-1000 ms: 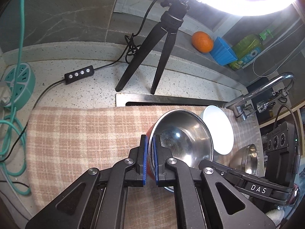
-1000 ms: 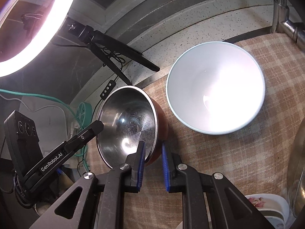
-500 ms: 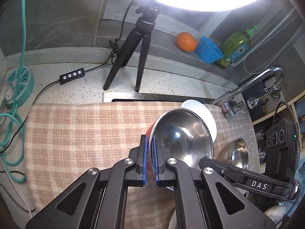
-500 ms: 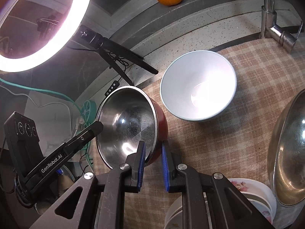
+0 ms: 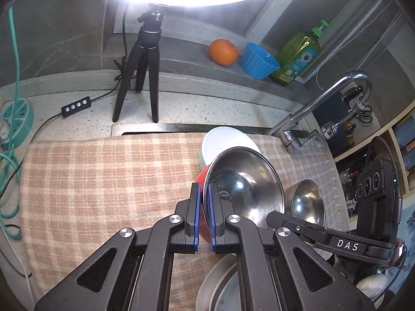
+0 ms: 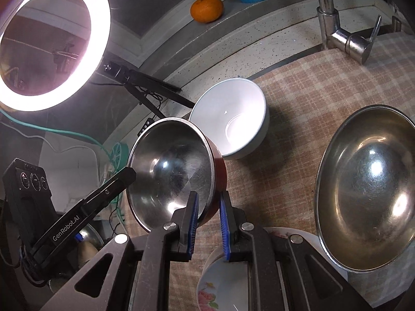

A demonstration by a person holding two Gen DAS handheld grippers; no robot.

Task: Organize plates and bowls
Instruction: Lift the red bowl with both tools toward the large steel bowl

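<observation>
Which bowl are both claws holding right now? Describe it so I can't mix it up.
Start at the checked cloth in front of the faucet. By the white bowl is the held bowl, its rim pinched by both claws. Unlike the plain steel bowl on its right, it is red outside and steel inside.

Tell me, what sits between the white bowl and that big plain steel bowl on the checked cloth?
Nothing: in the right wrist view, only bare checked cloth lies between the white bowl and the big steel bowl.

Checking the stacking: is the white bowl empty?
Yes, the white bowl shows only its bare inside in the right wrist view, with nothing in it.
</observation>
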